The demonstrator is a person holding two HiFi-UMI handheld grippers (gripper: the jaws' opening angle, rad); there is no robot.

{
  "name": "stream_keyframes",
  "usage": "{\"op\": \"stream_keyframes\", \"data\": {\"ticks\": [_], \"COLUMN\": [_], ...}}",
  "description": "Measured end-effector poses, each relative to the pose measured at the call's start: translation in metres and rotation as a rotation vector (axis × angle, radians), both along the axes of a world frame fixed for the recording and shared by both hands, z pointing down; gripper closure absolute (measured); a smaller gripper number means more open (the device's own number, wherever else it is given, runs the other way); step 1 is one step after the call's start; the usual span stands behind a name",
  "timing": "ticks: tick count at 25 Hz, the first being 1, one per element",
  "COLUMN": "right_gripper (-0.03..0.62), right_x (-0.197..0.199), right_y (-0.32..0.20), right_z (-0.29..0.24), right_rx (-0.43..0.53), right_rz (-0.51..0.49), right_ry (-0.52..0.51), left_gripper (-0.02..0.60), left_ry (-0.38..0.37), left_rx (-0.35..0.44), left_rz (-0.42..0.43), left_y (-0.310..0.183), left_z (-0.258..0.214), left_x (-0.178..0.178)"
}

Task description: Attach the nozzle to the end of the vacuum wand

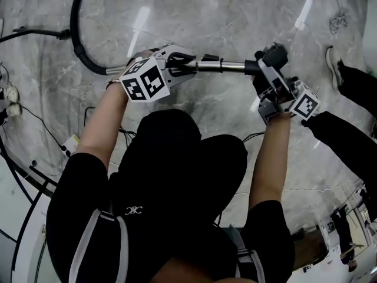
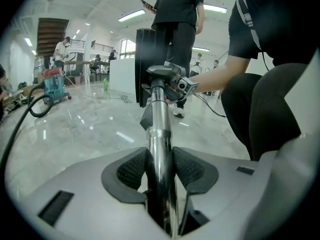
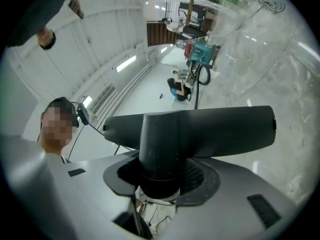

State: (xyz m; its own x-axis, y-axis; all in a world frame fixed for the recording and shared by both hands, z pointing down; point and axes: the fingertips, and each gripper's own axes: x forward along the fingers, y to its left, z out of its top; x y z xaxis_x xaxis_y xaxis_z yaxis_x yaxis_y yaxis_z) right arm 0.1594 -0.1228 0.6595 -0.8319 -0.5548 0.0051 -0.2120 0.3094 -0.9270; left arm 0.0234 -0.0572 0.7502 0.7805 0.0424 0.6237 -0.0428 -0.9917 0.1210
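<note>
Over the grey marble floor (image 1: 235, 16), a black hose (image 1: 79, 40) curves up to the steel vacuum wand (image 1: 227, 66). The left gripper (image 2: 161, 166) has its ribbed pads clamped on the wand's shaft. The black floor nozzle (image 3: 200, 126) sits at the wand's far end, its neck pinched between the right gripper's (image 3: 161, 176) jaws.

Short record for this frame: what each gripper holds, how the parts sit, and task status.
left gripper: shut on vacuum wand
right gripper: shut on nozzle, at its neck
wand end: meets the nozzle neck, held in the air
hose: trails from the wand's rear
status: full seating cannot be told
</note>
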Motion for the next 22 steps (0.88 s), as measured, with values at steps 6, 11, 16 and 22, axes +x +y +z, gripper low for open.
{"op": "stream_keyframes", "data": {"ticks": [6,11,16,22], "right_gripper": [0.408,0.413,0.413,0.422], "right_x": [-0.002,-0.013,-0.031,-0.022], "right_y": [-0.004,-0.005,-0.012,-0.038], "right_z": [-0.01,-0.024,-0.036,-0.016], "right_rx": [-0.035,0.048,0.152,-0.194], "right_rz": [0.077,0.02,-0.069,0.293], "right_ry": [0.046,0.108,0.045,0.29], "left_gripper": [0.403,0.409,0.408,0.408], "left_ry": [-0.082,-0.018,0.028,0.005], "left_rx": [0.148,-0.03,-0.152,-0.059], "left_rz": [0.051,0.08,0.118,0.045], "left_y": [-0.007,-0.004,-0.01,-0.028], "left_z": [0.002,-0.008,-0.025,-0.023], "left_x": [0.031,0.031,0.019,0.026]}}
